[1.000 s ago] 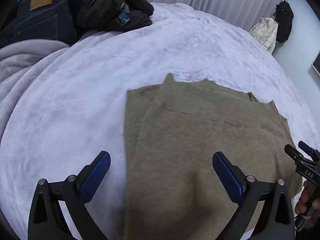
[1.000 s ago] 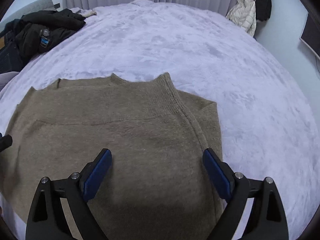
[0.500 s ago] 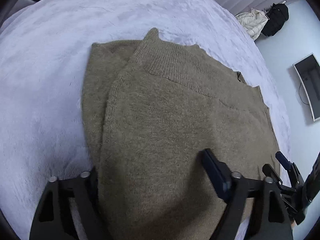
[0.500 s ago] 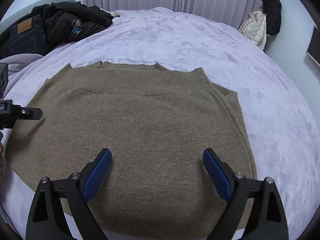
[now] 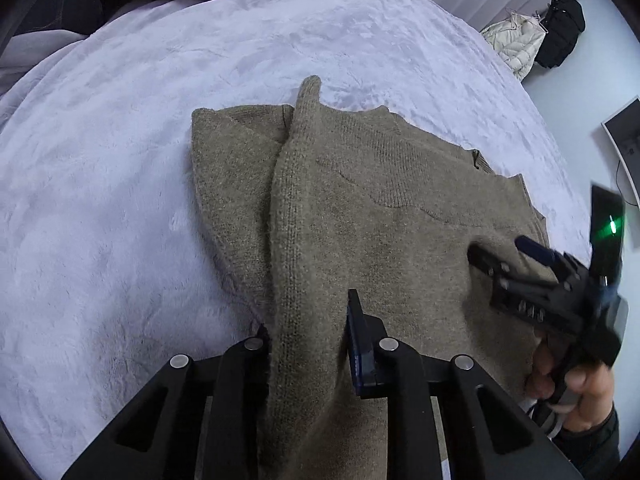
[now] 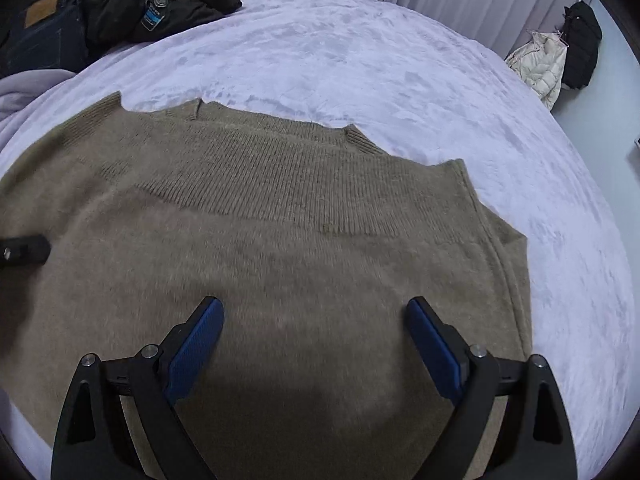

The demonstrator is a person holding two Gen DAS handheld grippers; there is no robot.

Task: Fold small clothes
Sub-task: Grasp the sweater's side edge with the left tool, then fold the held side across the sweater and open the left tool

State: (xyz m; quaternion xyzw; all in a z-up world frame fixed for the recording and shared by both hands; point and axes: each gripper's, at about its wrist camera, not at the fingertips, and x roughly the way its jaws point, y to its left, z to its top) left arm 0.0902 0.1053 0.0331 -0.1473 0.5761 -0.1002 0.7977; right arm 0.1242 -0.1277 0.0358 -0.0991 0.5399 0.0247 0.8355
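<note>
Lying flat on the pale lilac bed cover [image 6: 400, 60], the brown knitted sweater [image 6: 300, 240] fills most of both views, with its ribbed hem on the far side. The near part of the sweater is cut off by the lower border in both views, so I cannot see where its near edge lies.

The left gripper [image 5: 308, 344] has a raised fold of the sweater's left edge between its fingers, and its jaws are closing on this fold. The left finger is almost fully hidden behind the knit; only the blue pad [image 5: 356, 344] of the other finger shows, touching the cloth. The right gripper [image 6: 316, 344] hovers over the middle-right part of the sweater with its jaws wide apart and nothing between them; whether the tips touch the cloth is hard to tell. In the left wrist view this gripper looks blurred, and the hand [image 5: 580, 380] holding it is partly cut by the frame.

The dark clothes [image 6: 132, 4] at the far left corner of the bed are cropped, and the jackets [image 6: 560, 56] hanging by the wall are small.

Compared with one second ago, the left jaws were wide open above the flat edge, and now they are nearly together with the cloth bunched up. The right gripper has moved closer to the sweater.
</note>
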